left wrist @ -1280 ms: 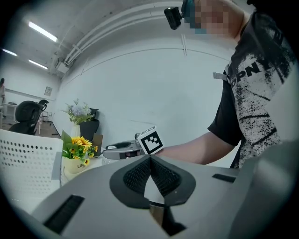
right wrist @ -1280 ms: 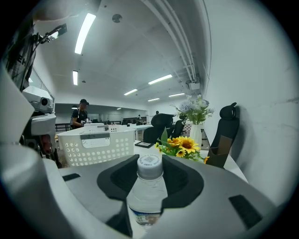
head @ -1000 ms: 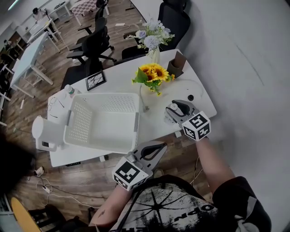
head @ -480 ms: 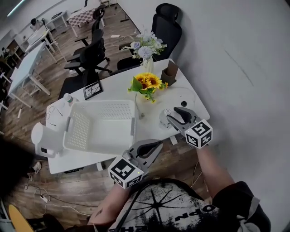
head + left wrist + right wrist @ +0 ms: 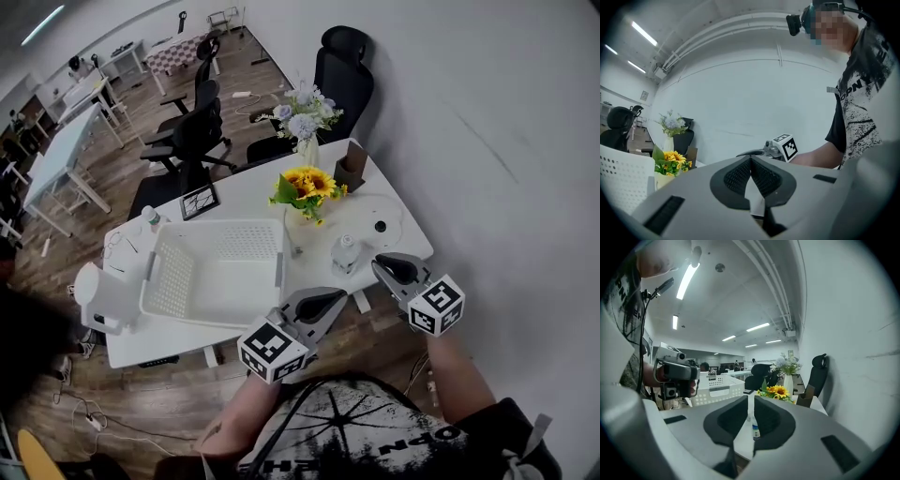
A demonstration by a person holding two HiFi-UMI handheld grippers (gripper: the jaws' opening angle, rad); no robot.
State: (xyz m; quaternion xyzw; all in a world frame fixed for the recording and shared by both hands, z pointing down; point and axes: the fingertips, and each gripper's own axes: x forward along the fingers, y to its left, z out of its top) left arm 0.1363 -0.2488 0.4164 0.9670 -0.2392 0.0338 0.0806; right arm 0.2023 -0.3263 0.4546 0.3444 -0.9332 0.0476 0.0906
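Change noted: the water bottle (image 5: 345, 253) is no longer clamped in the right gripper (image 5: 382, 265). About a second ago it sat between those jaws, cap up. It is now seen standing upright on the white table (image 5: 398, 211), at the centre of the head view, just left of the gripper's tips and clear of them. The right gripper has been drawn back toward the lower right, tips about at the table's front edge.

Right gripper view: the jaws are left a narrow slot apart, with nothing held. The water bottle (image 5: 754, 428) is seen through the slot at frame centre, small and well beyond the pads (so contact is ruled out).

Left gripper (image 5: 336, 296): the tips are pressed together with nothing between them, same as before. It is held low at centre bottom of the head view, near the table's front edge.

Nearby: a white basket (image 5: 211, 277) to the bottle's left, sunflowers (image 5: 307, 186) above it.

Read: release is judged complete. The bottle stands free and both grippers are empty.
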